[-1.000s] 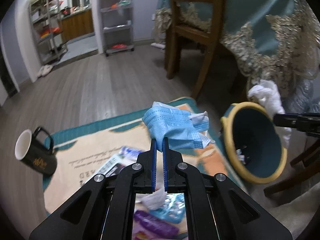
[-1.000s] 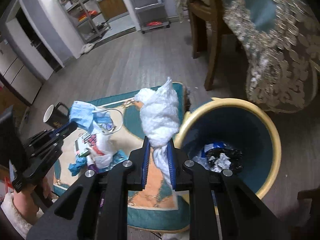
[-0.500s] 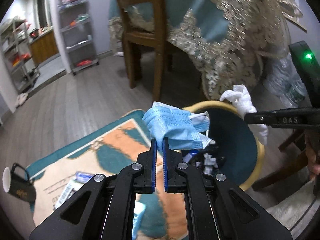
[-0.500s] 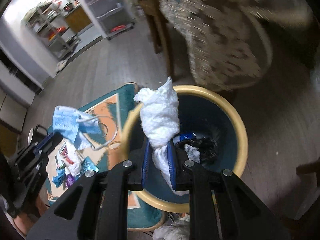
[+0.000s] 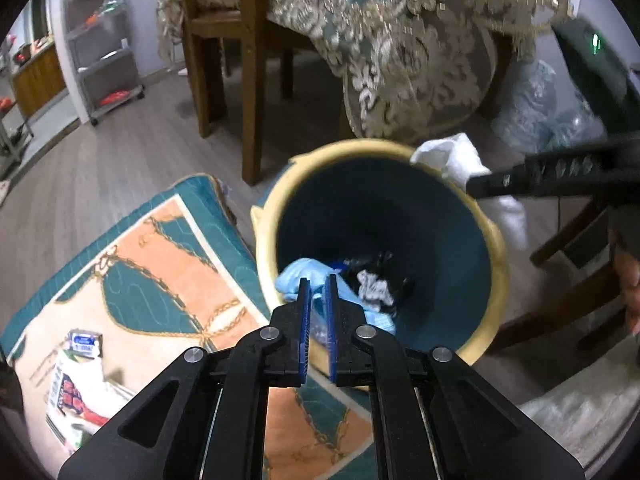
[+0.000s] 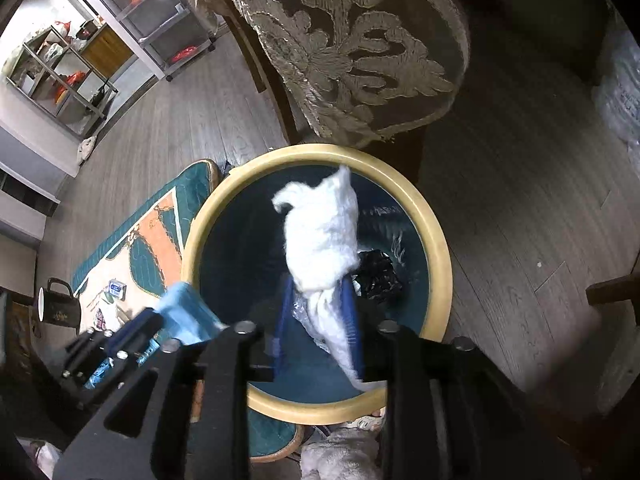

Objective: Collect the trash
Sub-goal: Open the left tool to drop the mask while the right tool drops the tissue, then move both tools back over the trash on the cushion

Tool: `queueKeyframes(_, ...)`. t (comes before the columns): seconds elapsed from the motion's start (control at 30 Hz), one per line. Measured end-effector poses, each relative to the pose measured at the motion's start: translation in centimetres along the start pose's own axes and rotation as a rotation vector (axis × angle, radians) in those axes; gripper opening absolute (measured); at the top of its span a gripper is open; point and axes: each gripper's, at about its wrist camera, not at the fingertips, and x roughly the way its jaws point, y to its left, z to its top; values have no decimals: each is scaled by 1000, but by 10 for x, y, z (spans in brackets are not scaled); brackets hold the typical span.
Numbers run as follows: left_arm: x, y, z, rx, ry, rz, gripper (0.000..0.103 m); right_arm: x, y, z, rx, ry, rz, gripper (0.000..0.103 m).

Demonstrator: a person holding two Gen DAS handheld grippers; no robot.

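Observation:
A teal bin with a yellow rim point(image 5: 264, 264) point(image 6: 436, 240) stands on the floor by the rug. My left gripper point(image 5: 315, 280) hangs over its near rim, jaws slightly parted. The blue face mask point(image 5: 304, 276) point(image 6: 184, 308) hangs just past the fingertips, dropping into the bin. My right gripper point(image 6: 318, 280) is over the bin mouth. Its jaws have parted around the white crumpled tissue point(image 6: 320, 232) point(image 5: 460, 156), which still sits between them. Dark and white trash point(image 5: 376, 284) lies at the bin's bottom.
A teal and orange rug point(image 5: 152, 264) holds wrappers and a small packet point(image 5: 84, 340). A black mug point(image 6: 58, 308) stands at the rug's edge. A wooden chair point(image 5: 248, 80) and a draped table with an embroidered cloth point(image 5: 392, 48) stand behind the bin.
Both grippers have moved over the bin. The left jaws have parted and the mask has slipped down into the bin. The right jaws have widened around the tissue.

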Motion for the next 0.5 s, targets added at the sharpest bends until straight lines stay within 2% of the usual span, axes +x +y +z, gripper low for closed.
queueKeyframes(0.07, 2, 0, -3, 6, 8, 7, 13, 0, 0, 1, 0, -4, 0, 51)
queueKeyframes(0.17, -3, 3, -5, 0, -1, 8, 18, 0, 5, 3, -8, -11, 3, 58)
queueKeyframes(0.23, -8, 6, -4, -7, -12, 15, 27, -1, 7, 4, -12, -18, 2, 64)
queueKeyframes(0.3, -10, 8, -4, -15, -22, 26, 50, -4, 11, 4, -16, -29, 4, 69)
queueKeyframes(0.37, -18, 12, -4, -22, -47, 32, 62, -6, 13, 5, -22, -42, 1, 76)
queueKeyframes(0.5, -33, 16, -3, -25, -78, 52, 69, -13, 20, 5, -33, -72, 3, 82)
